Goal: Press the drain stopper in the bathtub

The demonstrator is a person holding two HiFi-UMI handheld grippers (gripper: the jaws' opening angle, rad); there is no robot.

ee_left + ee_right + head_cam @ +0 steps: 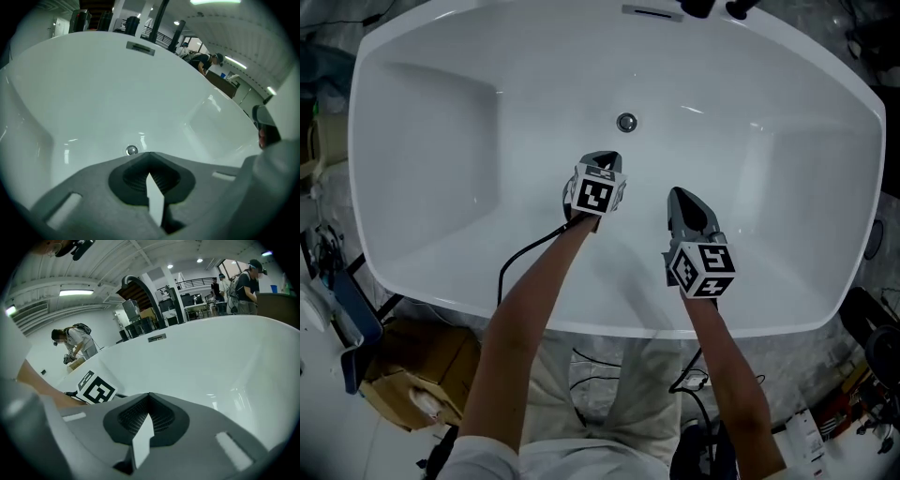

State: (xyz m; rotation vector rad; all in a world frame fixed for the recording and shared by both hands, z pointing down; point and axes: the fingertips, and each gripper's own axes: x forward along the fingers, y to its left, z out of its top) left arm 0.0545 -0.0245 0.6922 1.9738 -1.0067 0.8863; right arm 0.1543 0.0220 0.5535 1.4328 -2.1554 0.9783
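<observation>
We are aiming the left gripper (605,161) at the chrome drain stopper (626,122), which is sitting in the floor of the white bathtub (412,281) just beyond the tip. Its jaws are pressed together on nothing, which suits us: a blunt closed tip coming straight down on the stopper's centre should press it without skidding on the gloss. The right gripper (680,195) is also closed and empty, hanging nearby to the side. Nothing is blocking the path. The overflow slot (652,12) is lying well apart on the far wall.

Both held forward, left tongs (604,159) and right tongs (681,194) appear closed.
</observation>
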